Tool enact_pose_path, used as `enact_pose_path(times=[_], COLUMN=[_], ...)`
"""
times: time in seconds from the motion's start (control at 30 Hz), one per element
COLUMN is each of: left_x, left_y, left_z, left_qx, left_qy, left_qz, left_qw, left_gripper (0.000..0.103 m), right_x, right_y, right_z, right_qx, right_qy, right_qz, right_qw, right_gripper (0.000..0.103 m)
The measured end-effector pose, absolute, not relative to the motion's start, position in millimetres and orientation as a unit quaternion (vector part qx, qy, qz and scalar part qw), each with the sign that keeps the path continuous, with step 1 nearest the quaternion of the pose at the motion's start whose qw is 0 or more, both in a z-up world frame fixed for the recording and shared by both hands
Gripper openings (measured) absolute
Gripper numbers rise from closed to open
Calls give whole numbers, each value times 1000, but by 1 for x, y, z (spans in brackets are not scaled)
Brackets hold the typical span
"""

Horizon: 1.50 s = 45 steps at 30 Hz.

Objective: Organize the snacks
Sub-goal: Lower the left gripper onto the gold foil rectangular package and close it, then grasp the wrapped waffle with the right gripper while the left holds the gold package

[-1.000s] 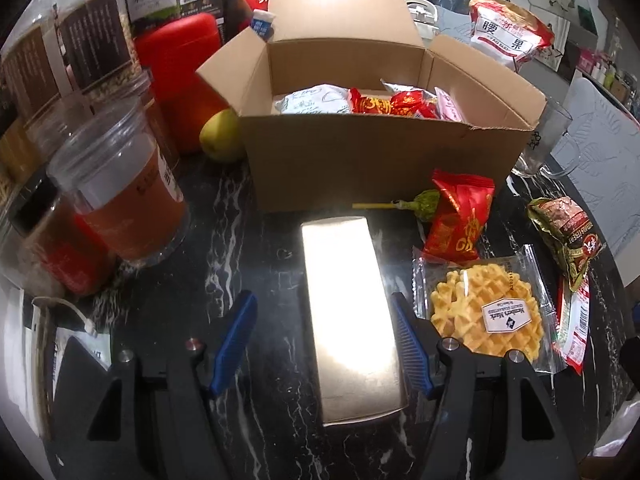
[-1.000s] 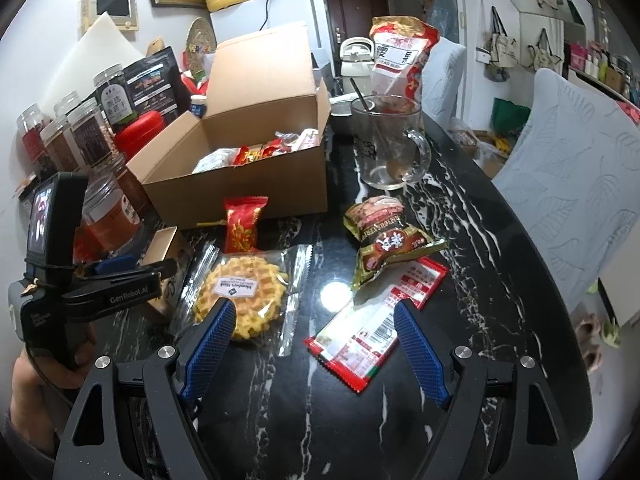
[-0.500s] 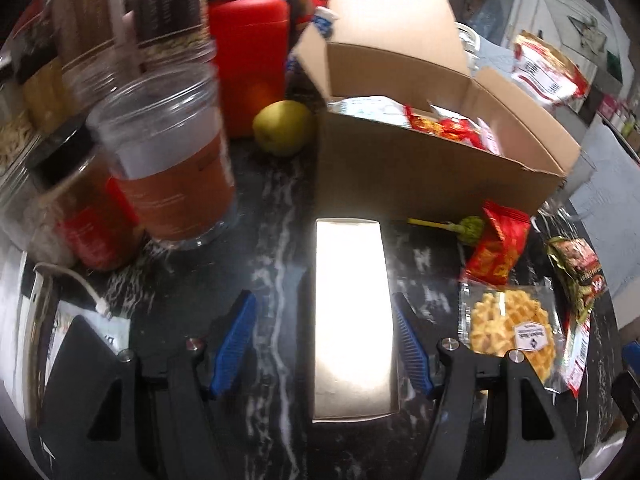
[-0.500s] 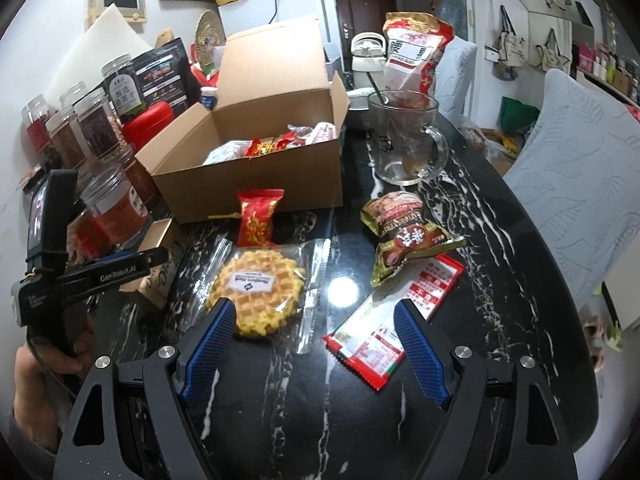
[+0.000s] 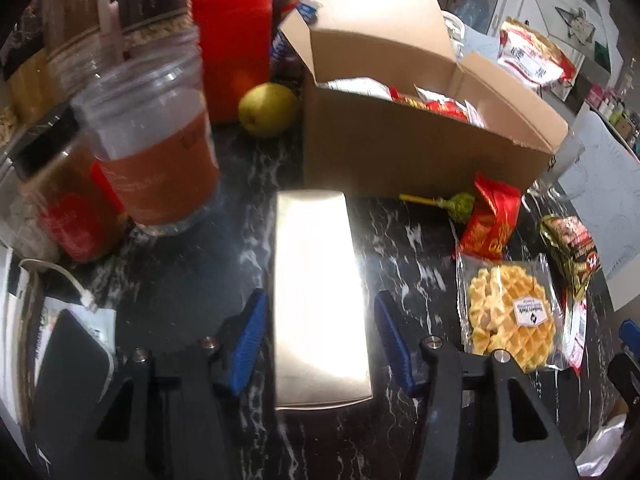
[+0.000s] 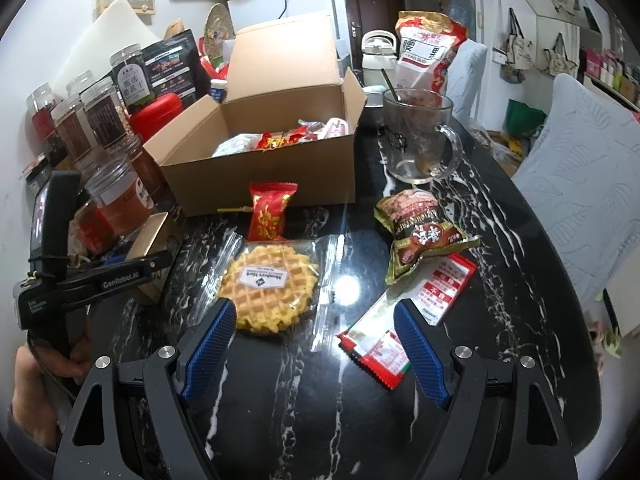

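Observation:
A shiny gold box (image 5: 316, 280) lies on the black marble table (image 5: 200, 280), lengthwise between the fingers of my left gripper (image 5: 320, 298). Its jaws are closing; the blue pads (image 5: 250, 340) stand close beside the box's long sides with a thin gap showing. The open cardboard box (image 5: 400, 152) with several snack packets inside stands just beyond. My right gripper (image 6: 315, 304) hovers open over the table with nothing between its fingers. A wrapped waffle (image 6: 268, 284) lies at its left tip, a red-and-white sachet (image 6: 412, 304) at its right.
A red candy packet (image 6: 270, 212) and a green lollipop (image 5: 460, 204) lie before the box, a green-gold packet (image 6: 420, 236) to the right. Behind stands a glass mug (image 6: 420, 136). Jars (image 5: 152, 140), a red canister (image 5: 232, 48) and a yellow fruit (image 5: 266, 110) crowd the left.
My left gripper's jaws have narrowed toward the gold box, and the gripper has shifted left along the table. The right gripper has hardly moved.

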<state>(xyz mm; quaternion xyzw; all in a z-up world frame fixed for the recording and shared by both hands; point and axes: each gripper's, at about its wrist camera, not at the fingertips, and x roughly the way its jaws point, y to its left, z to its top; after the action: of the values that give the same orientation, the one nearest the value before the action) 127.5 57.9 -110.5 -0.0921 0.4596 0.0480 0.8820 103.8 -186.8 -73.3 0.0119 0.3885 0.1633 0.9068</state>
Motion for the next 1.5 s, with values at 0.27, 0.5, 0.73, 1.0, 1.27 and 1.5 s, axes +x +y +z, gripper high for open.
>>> enact_pose_path(times=[0.27,0.5,0.73,1.0,1.27,1.5], left_x=[117,106,98,112,121,117], left_y=[31,12,11,-1,10,34], left_z=[-115,-116,-115,-117,-118,-118], left_qx=[-50,-38,-40,-3,-7,-19], left_qy=[458,464,464,468,464,458], left_qz=[15,-21,-33,-18,-12,8], left_qw=[887,885,884,884,886,889], left_gripper=[42,39,39,43,46,46], right_x=[105,105,107,116,131,151], right_y=[-197,-210,-210,-197,-168,-136], right_z=[-80,-88,-93,-100,-105,-114], right_qx=[16,27,33,37,32,19], right_qy=[397,408,415,426,431,449], right_qz=[140,124,129,144,190,195], right_qw=[907,904,900,893,881,872], right_gripper=[82,82,82,94,103,103])
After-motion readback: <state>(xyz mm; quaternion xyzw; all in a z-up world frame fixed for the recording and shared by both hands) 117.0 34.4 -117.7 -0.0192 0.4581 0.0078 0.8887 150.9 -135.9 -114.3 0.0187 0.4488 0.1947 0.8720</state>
